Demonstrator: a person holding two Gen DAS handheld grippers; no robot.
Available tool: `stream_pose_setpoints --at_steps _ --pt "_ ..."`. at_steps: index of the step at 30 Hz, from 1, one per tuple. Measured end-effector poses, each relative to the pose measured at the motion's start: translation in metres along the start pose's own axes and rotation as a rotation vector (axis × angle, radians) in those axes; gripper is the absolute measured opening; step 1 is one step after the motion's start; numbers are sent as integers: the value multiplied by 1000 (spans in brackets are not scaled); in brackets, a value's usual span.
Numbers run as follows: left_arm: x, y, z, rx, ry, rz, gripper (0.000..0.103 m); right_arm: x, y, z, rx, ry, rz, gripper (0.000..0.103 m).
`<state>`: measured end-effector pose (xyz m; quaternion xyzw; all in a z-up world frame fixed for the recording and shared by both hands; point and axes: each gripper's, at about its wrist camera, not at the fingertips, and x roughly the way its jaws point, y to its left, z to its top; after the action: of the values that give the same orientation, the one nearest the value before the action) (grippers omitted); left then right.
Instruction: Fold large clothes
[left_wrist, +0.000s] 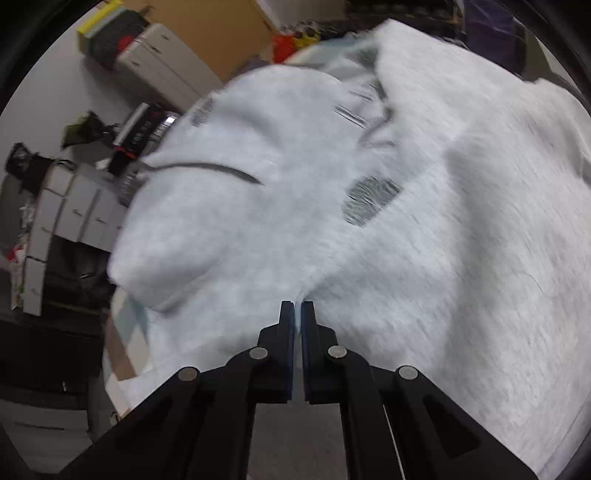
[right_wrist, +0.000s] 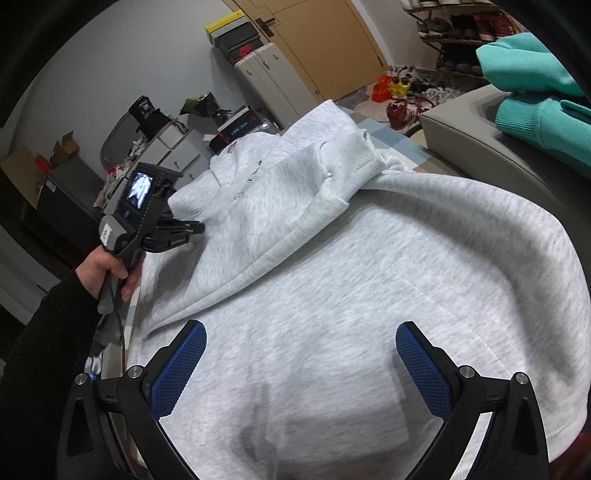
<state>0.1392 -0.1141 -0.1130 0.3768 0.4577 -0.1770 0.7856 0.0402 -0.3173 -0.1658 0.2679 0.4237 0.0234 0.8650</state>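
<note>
Boxes, drawers and a brown door (right_wrist: 325, 40) fill the messy room behind, and shoes sit on a rack far back.

Over on the left side, my hand (right_wrist: 107, 271) in a dark sleeve holds my left tongs (right_wrist: 184, 230). They reach in at the left edge of the gray hoodie (right_wrist: 332, 295). Seen from their own camera, my left tongs (left_wrist: 297, 314) are shut tight, and a little pinch of the hoodie (left_wrist: 369, 258) cloth pokes up between the tips. I think I grabbed that bit so I can lift this side and fold it over.

In the middle, the hoodie lies spread on the table (right_wrist: 391, 134), which has a checked cover that peeks out past the hood. One sleeve (right_wrist: 295, 192) is already laid across the chest, so I guess one fold is done. The wide bottom part lies flat close to me.

Down low, my right tongs (right_wrist: 301, 365) hang wide open over the bottom part of the hoodie. They hold nothing. I think they are waiting to press or grab the cloth.

On the right, a gray cushion (right_wrist: 480, 140) holds a teal top (right_wrist: 539, 110), maybe folded already.
</note>
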Motion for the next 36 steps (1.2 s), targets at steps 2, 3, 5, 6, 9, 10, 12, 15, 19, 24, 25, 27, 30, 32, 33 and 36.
stream_pose_setpoints --at_steps 2,3,5,6,9,10,12,15,19,24,25,27,30,32,33,36 --pt "-5 10 -1 -64 7 18 0 0 -1 1 7 -3 -2 103" --pt "-3 16 -2 -119 17 29 0 0 -2 1 7 -4 -3 103" --pt "0 22 -4 -168 20 65 0 -1 -3 0 5 -6 -6 103" --pt "3 25 -5 -203 28 87 0 -1 -3 -1 2 -6 -9 103" --pt "15 35 4 -300 56 28 4 -1 -4 0 6 -4 -10 103" --pt "18 33 1 -305 81 25 13 -1 -4 0 8 -4 -9 103" --pt "17 29 -7 -291 100 24 37 -1 -4 0 10 -2 -8 103" --pt "-10 45 -18 -288 20 10 46 -2 -4 0 12 1 -2 103" --pt "-33 75 -45 -372 -73 -17 88 -3 0 -1 5 1 9 103" --pt "30 79 -64 -342 41 -35 88 -3 5 -2 -10 -1 12 103" --pt "39 76 -71 -347 56 -38 88 -3 5 -3 -11 0 10 103" --pt "47 75 -87 -406 15 -68 89 -2 4 -3 -4 6 7 103" --pt "49 88 -94 -494 -26 -149 88 0 0 -3 13 12 5 103" --pt "38 105 -90 -519 -78 -116 88 0 0 -3 15 15 5 103" --pt "29 117 -87 -548 -127 -92 88 1 1 -3 14 16 5 103" --pt "32 146 -78 -655 -117 -159 88 1 6 -3 -8 14 5 103"
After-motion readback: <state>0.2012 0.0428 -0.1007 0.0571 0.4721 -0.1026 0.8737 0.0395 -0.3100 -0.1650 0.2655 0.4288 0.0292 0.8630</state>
